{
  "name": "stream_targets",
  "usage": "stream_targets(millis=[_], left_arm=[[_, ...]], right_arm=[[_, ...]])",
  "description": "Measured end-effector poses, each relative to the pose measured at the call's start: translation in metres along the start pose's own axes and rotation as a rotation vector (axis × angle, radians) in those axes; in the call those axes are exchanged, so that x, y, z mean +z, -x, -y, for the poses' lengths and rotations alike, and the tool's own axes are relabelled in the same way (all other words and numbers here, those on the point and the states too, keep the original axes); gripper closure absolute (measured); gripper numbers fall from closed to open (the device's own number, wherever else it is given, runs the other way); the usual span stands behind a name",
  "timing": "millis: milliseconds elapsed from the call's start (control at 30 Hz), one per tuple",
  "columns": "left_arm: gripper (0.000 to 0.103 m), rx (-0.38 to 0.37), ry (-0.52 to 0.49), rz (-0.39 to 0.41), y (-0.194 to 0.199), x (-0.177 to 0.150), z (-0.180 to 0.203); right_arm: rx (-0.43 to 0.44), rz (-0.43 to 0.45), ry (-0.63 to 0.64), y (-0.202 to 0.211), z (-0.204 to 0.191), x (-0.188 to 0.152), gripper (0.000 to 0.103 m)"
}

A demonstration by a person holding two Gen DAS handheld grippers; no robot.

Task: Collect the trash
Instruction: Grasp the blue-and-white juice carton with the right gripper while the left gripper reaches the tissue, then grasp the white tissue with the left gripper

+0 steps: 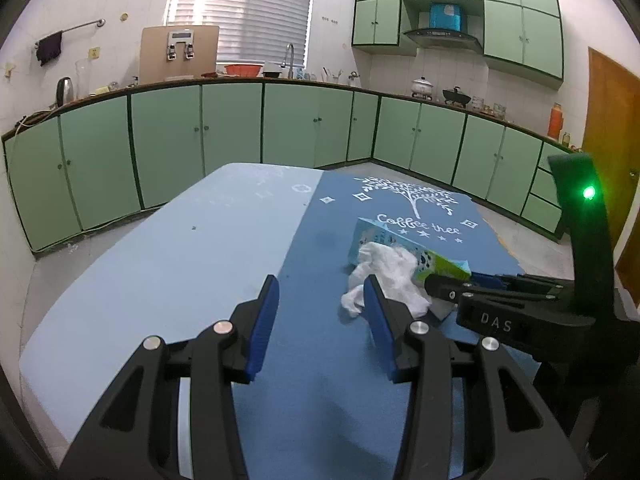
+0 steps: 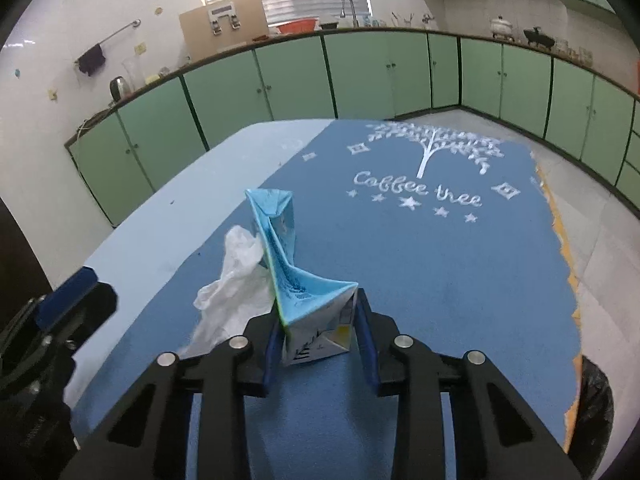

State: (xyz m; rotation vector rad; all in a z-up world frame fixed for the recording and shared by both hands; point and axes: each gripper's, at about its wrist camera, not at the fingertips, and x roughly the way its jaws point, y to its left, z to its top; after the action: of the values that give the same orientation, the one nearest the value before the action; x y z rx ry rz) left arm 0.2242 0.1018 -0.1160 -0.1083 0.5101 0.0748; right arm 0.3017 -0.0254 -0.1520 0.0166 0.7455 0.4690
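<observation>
Crushed blue carton (image 2: 298, 280), twisted and folded, lies on the dark blue mat (image 2: 420, 264) near its left part. Its near end sits between the pads of the right gripper (image 2: 320, 336), which are pinched in against both sides of it. From the left wrist view the same carton (image 1: 396, 246) stretches away to the right, green-printed end pointing at the right gripper (image 1: 460, 286).

Crumpled white tissue (image 2: 232, 288) lies touching the carton's left side, partly tucked under it. In the left view the tissue (image 1: 384, 280) sits just ahead of the left gripper's right finger, which overlaps its near edge.

Left gripper (image 1: 320, 320) is level over the mat, angled forward, fingers spread wide with nothing between them. Right gripper comes in low from the right, nearly flat to the surface.

Mat carries white "Coffee tree" print (image 2: 416, 192) and covers the right part of a light blue table (image 1: 160, 264). Green cabinets (image 1: 232, 124) line the walls behind.
</observation>
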Motion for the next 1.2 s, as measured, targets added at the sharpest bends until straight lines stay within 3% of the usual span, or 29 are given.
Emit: stream_targets(millis=[167, 333, 500, 533, 600, 667, 800, 967, 1200], left_arm=[[0.058, -0.059, -0.005, -0.034, -0.009, -0.003, 0.014], [0.055, -0.095, -0.027, -0.072, -0.026, -0.002, 0.036], [0.055, -0.086, -0.024, -0.186, -0.055, -0.002, 0.054], [0.057, -0.077, -0.019, -0.208, -0.06, -0.002, 0.055], [0.079, -0.085, 0.003, -0.231, -0.067, -0.001, 0.056], [0.092, -0.082, -0.002, -0.242, -0.07, -0.001, 0.058], [0.101, -0.07, -0.011, -0.183, -0.058, 0.001, 0.06], [0.102, -0.065, -0.04, -0.068, -0.032, 0.009, 0.068], [0.102, -0.117, -0.048, -0.005, -0.008, 0.025, 0.082]], right_arm=[[0.002, 0.044, -0.034, 0.018, 0.01, 0.001, 0.071], [-0.056, 0.108, -0.059, 0.042, 0.026, 0.0, 0.071], [-0.112, 0.14, -0.071, 0.06, 0.045, -0.003, 0.071], [-0.117, 0.146, -0.079, 0.064, 0.049, -0.004, 0.071], [-0.127, 0.154, -0.084, 0.068, 0.055, -0.005, 0.071], [-0.139, 0.158, -0.078, 0.071, 0.057, -0.007, 0.071], [-0.144, 0.165, -0.074, 0.074, 0.059, -0.01, 0.071], [-0.157, 0.187, -0.072, 0.084, 0.058, -0.013, 0.071], [-0.193, 0.239, -0.108, 0.115, 0.071, -0.016, 0.071]])
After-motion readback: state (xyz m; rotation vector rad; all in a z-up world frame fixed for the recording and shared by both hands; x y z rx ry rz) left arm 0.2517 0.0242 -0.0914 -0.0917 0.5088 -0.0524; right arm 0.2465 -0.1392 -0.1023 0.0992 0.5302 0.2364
